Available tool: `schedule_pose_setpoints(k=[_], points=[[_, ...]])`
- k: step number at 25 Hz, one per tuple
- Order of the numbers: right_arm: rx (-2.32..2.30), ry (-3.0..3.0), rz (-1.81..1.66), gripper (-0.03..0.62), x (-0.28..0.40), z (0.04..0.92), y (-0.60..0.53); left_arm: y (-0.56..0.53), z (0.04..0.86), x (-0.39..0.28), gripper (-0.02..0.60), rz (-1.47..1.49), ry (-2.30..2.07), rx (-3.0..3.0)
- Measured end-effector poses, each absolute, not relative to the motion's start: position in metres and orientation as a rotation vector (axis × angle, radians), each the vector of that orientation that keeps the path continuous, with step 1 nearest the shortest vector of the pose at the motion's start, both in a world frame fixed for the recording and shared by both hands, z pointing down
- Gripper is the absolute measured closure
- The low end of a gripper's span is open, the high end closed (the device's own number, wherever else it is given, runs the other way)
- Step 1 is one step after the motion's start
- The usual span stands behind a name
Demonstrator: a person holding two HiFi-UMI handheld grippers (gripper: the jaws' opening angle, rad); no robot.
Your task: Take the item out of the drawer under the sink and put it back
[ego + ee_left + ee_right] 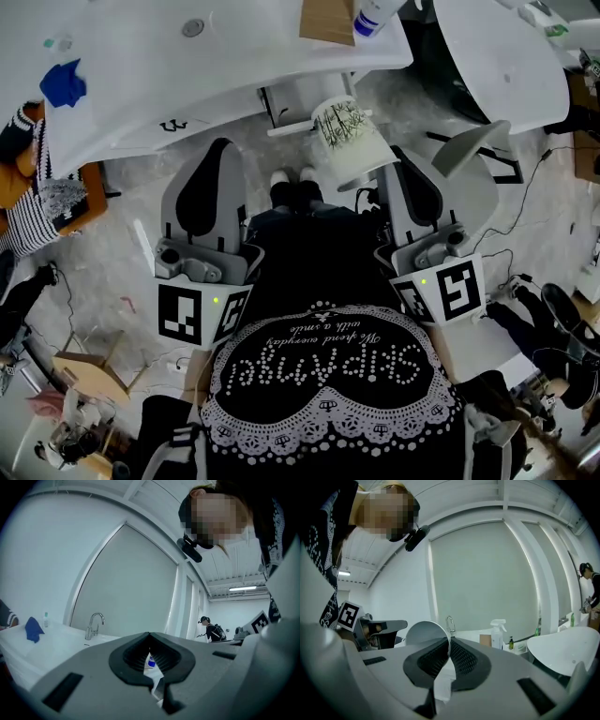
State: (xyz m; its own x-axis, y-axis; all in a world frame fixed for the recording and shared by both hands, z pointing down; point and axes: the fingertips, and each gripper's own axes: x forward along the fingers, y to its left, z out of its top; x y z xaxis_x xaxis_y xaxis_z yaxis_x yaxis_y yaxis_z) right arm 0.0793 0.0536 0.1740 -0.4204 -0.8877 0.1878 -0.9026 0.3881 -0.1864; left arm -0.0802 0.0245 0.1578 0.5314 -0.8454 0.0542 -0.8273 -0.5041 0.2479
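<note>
A white cup (349, 141) with a green plant print hangs tilted in front of the white sink counter (187, 89), just below its front edge. My right gripper (386, 161) is shut on the cup's wall. In the right gripper view the cup's round rim (425, 637) stands up at the left of the right gripper (449, 645), pinched between its pads. My left gripper (221, 150) is lower left of the cup, shut, with nothing in it. The left gripper (150, 645) faces the counter. A pale drawer front (292, 105) shows under the counter behind the cup.
On the counter lie a blue cloth (63, 82), a cardboard box (326, 19) and a spray bottle (375, 13); the faucet (94, 625) stands at its back. A second white basin (506, 56) is at right. Cables and bags lie on the floor. A person (212, 630) stands far off.
</note>
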Motion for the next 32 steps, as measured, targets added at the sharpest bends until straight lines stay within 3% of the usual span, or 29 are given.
schedule_pose_setpoints(k=[22, 32], points=[[1.578, -2.591, 0.413, 0.565, 0.072, 0.180, 0.047, 0.022, 0.159, -0.074, 0.577, -0.039, -1.399, 2.536], [1.601, -2.571, 0.407, 0.565, 0.068, 0.180, 0.051, 0.025, 0.152, -0.076, 0.577, -0.177, -1.318, 2.549]])
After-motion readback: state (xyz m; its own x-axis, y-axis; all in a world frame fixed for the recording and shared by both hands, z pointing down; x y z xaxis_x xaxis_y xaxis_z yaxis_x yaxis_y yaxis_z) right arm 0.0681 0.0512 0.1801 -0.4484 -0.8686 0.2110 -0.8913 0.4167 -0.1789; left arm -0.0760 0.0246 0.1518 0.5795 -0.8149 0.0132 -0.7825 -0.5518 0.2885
